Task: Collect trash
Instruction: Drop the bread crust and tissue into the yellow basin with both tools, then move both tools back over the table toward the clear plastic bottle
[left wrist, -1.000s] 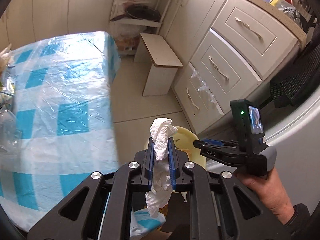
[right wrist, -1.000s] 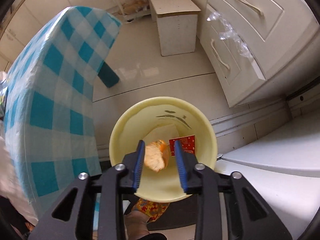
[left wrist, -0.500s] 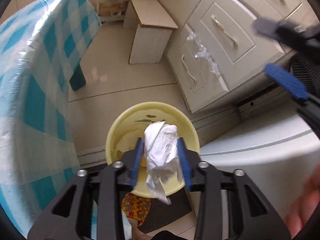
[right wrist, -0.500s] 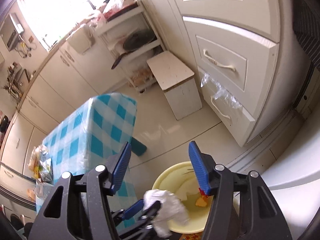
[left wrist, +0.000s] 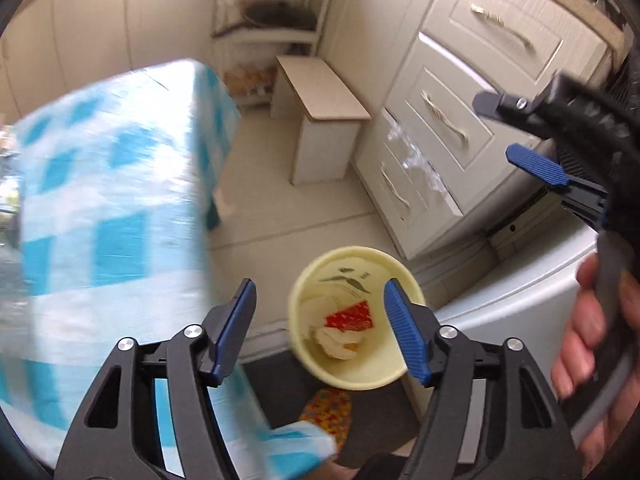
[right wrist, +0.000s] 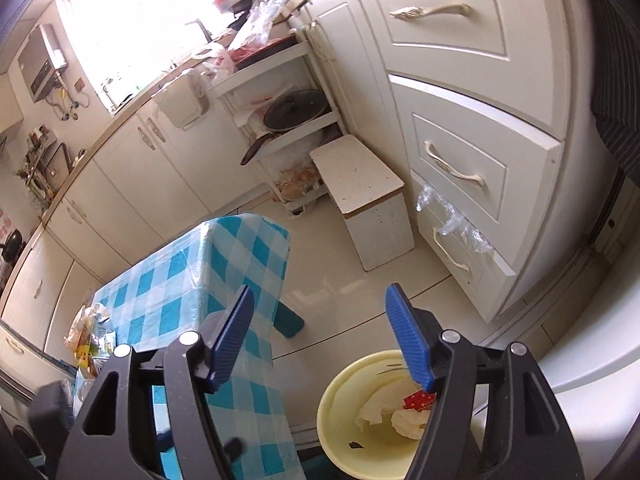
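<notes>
1. Your left gripper (left wrist: 320, 328) stands spread, nothing between its blue pads; the jaws have just been opening. It hangs above the yellow bin (left wrist: 396, 372) on the floor.
2. The white tissue (left wrist: 336, 342) lies inside the bin, next to a red wrapper (left wrist: 352, 316) and some pale paper. No pad touches it.
3. Your right gripper (right wrist: 320, 336) is also spread and empty, its jaws just having been opening. From its camera the bin (right wrist: 340, 432) sits low, under the right finger, with the tissue (right wrist: 408, 422) visible inside.
4. In the left view your right hand (left wrist: 592, 344) grips the handle of that gripper (left wrist: 524, 132) at the frame's right edge, well above the bin.
5. The worktop with the blue checked cloth (right wrist: 224, 264) stands just beside the bin; bags (right wrist: 90, 332) sit at its far end.
6. A small white stool (right wrist: 360, 184) stands by the drawers (right wrist: 460, 168).
</notes>
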Motion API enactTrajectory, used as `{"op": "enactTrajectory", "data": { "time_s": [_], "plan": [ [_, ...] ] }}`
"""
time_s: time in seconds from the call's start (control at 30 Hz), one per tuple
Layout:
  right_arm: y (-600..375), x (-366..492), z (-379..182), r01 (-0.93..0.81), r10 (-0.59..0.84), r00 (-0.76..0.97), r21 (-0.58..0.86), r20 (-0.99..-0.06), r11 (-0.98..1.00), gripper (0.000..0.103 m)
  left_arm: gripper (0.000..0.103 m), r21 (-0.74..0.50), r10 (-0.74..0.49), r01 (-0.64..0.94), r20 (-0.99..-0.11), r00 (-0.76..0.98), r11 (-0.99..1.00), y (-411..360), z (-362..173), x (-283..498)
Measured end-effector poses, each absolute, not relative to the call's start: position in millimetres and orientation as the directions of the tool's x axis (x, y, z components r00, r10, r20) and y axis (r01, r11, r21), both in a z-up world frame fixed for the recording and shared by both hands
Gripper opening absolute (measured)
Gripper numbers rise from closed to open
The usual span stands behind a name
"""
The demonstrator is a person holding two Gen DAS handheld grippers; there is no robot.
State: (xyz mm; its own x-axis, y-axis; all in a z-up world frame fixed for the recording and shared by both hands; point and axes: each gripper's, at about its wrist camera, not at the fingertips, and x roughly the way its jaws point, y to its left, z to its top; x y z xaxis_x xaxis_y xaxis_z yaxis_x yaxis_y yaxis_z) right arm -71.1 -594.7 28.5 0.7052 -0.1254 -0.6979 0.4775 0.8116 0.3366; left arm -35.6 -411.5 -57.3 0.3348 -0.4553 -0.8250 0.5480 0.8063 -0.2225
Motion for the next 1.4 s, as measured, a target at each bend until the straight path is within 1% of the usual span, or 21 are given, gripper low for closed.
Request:
{"op": "enactTrajectory", "data": {
  "time_s": [0.17,0.27,0.37,0.43,0.57,0.7,0.77,0.83,0.93,1.1,1.4],
  "plan": [
    [-564,-64,43,0.422,-0.119,0.739,0.319,-0.663,0.848,0.068,0.073,-0.107,-0.384,0.501,-0.78,0.493,0.859,-330,-19,-34],
    [-538,-62,58,0.369,-0.096,0.776,0.326,-0.623,0.871,0.072,0.076,-0.034,-0.311,0.436,-0.751,0.582,0.899,-279,1,-29],
    [-505,-62,75,0.306,-0.079,0.817,0.314,-0.571,0.899,0.079,0.08,0.033,-0.231,0.36,-0.712,0.663,0.932,-231,19,-23],
    [-478,-64,83,0.26,-0.058,0.841,0.307,-0.538,0.916,0.086,0.084,0.068,-0.189,0.32,-0.685,0.704,0.945,-203,30,-21],
    [-417,-59,86,0.125,0.039,0.862,0.287,-0.506,0.95,0.087,0.089,0.116,-0.124,0.25,-0.628,0.768,0.961,-160,44,-10],
    [-350,-44,85,-0.024,0.096,0.861,0.148,-0.5,0.989,0.088,0.09,0.077,-0.107,0.196,-0.621,0.777,0.977,-130,40,-1],
    [-323,-37,83,-0.072,0.099,0.861,0.073,-0.499,0.995,0.088,0.09,0.05,-0.107,0.181,-0.641,0.76,0.982,-119,29,3],
    [-303,-30,81,-0.12,0.121,0.859,0.035,-0.497,0.992,0.088,0.09,0.027,-0.11,0.172,-0.667,0.737,0.985,-112,19,9],
    [-283,-17,77,-0.161,0.153,0.848,0.028,-0.507,0.987,0.089,0.09,-0.002,-0.108,0.146,-0.679,0.726,0.989,-98,14,13],
    [-260,-6,70,-0.194,0.188,0.829,0.046,-0.527,0.98,0.089,0.09,-0.014,-0.092,0.115,-0.691,0.716,0.993,-78,8,18],
    [-250,1,59,-0.202,0.187,0.799,0.037,-0.571,0.979,0.089,0.09,-0.05,-0.085,0.07,-0.704,0.705,0.996,-56,9,22]
  ]
}}
